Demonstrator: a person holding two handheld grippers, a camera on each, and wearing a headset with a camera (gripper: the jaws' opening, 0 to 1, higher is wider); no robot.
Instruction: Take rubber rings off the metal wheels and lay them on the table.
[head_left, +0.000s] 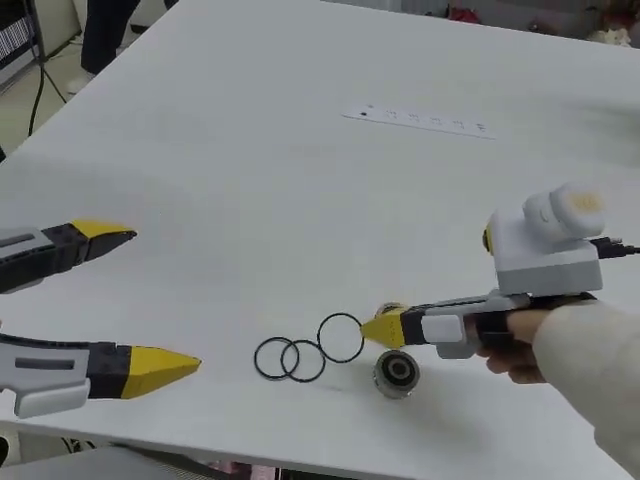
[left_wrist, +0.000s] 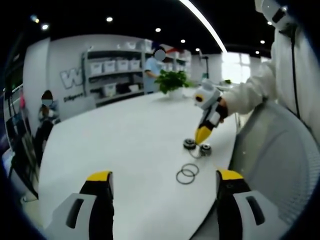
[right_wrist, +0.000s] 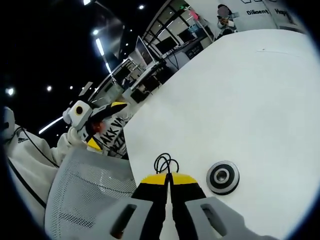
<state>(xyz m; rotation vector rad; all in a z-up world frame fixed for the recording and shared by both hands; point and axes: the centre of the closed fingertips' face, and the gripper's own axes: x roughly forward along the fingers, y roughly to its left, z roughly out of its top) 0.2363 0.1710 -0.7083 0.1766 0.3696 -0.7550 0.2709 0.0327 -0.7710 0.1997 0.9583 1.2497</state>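
The right tool (head_left: 368, 330) pinches a rubber ring (head_left: 340, 337) beside a metal wheel (head_left: 396, 372); the left tool (head_left: 162, 300) gapes wide.

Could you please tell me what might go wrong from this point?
The right gripper appears shut on a rubber ring; letting go might flick it toward the near table edge. The metal wheel sits right beside the jaws and could get nudged. The ring may land tangled on the two laid rings.
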